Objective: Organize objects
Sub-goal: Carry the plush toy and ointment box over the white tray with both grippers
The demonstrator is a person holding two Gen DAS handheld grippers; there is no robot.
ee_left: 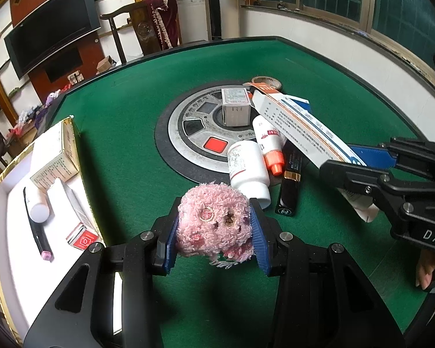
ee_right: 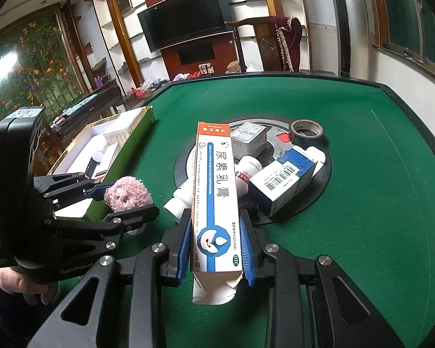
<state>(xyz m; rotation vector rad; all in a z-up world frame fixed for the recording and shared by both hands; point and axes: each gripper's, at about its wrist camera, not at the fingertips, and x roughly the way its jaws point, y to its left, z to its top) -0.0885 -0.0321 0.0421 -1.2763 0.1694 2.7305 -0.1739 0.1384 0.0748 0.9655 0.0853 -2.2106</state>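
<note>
Over the green felt table (ee_left: 124, 110), my left gripper (ee_left: 214, 229) clamps a pink fluffy ball (ee_left: 216, 223) just beside the gold-rimmed tray (ee_left: 1, 179) that already holds boxes and a pen. My right gripper (ee_right: 216, 243) grips a long ointment carton (ee_right: 216, 200) above the pile of bottles, boxes and a tape roll (ee_right: 306, 129) at the table's round centre panel (ee_left: 194, 136).

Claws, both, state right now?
Left claw: closed on the pink fuzzy ball.
Right claw: closed on the long ointment box, open flap end toward the camera.
</note>
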